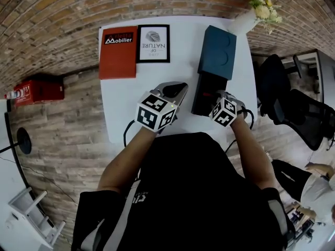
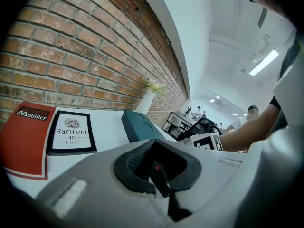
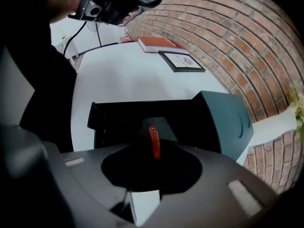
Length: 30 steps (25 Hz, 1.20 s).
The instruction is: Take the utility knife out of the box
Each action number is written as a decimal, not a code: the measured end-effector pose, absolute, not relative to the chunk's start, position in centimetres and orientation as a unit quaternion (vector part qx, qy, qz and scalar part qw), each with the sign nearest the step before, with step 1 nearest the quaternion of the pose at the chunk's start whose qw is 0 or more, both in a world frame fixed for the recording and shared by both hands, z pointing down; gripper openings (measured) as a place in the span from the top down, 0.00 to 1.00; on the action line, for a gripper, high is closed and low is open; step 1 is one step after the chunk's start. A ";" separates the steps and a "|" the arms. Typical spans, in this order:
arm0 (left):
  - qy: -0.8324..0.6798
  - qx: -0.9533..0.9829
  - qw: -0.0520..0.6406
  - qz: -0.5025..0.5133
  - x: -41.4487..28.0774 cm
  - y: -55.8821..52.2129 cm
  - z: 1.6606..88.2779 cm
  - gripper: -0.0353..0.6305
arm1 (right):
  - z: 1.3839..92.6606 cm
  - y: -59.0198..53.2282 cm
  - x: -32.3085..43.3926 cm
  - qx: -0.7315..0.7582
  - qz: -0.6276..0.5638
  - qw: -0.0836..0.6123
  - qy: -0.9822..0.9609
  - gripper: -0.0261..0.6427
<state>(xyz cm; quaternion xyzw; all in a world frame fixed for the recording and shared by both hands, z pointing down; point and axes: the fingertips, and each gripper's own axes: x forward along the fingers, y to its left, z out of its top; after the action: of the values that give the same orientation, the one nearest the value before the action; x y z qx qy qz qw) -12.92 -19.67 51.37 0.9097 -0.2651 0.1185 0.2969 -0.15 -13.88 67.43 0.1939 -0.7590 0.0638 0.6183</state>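
1. The box [image 1: 216,52] lies on the white table [image 1: 157,93]. Its black tray [image 1: 203,97] is slid out of the teal sleeve [image 3: 227,120] toward you.
2. The utility knife [image 3: 153,143] is in the box, inside the black tray. Only its red handle shows, end-on, with a small hole at the tip.
3. Your right gripper [image 1: 218,95] hangs over the pulled-out end of the box and points steeply down into the tray. Its jaws stand apart, released. The red handle lines up in the gap between them, and no pad presses on it.
4. Your left gripper [image 1: 179,89] hovers above the table just left of the box, aimed nearly level past it. Its jaws are clenched together with nothing in them.
5. A red book [image 1: 118,54] and a framed print [image 1: 154,44] lie flat, side by side, left of the box's sleeve end. The print is the nearer of the two to the box.
6. A white vase [image 1: 246,20] of flowers stands just past the box's far right corner.
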 end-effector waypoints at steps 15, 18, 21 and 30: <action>-0.290 0.891 0.332 0.113 -13.4 -19.8 53.5 0.94 | 69.2 -13.9 -1.2 0.062 0.076 0.636 -0.766 0.88; -0.290 0.890 0.334 0.111 -13.3 -19.5 53.5 0.94 | 69.2 -13.9 -1.2 0.063 0.073 0.632 -0.769 0.88; -0.286 0.892 0.330 0.115 -12.9 -19.2 53.4 0.94 | 69.0 -13.8 -1.1 0.062 0.077 0.627 -0.773 0.88; -0.277 0.889 0.347 0.116 -12.0 -18.7 53.6 0.94 | 67.7 -13.0 -2.2 0.079 0.092 0.585 -0.802 0.88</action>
<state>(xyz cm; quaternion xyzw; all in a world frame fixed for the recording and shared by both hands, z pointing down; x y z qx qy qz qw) -12.00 -18.75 53.65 0.8885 -0.2775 0.1156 0.3467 -2.17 -12.99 67.67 0.0793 -0.8017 0.0915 0.5853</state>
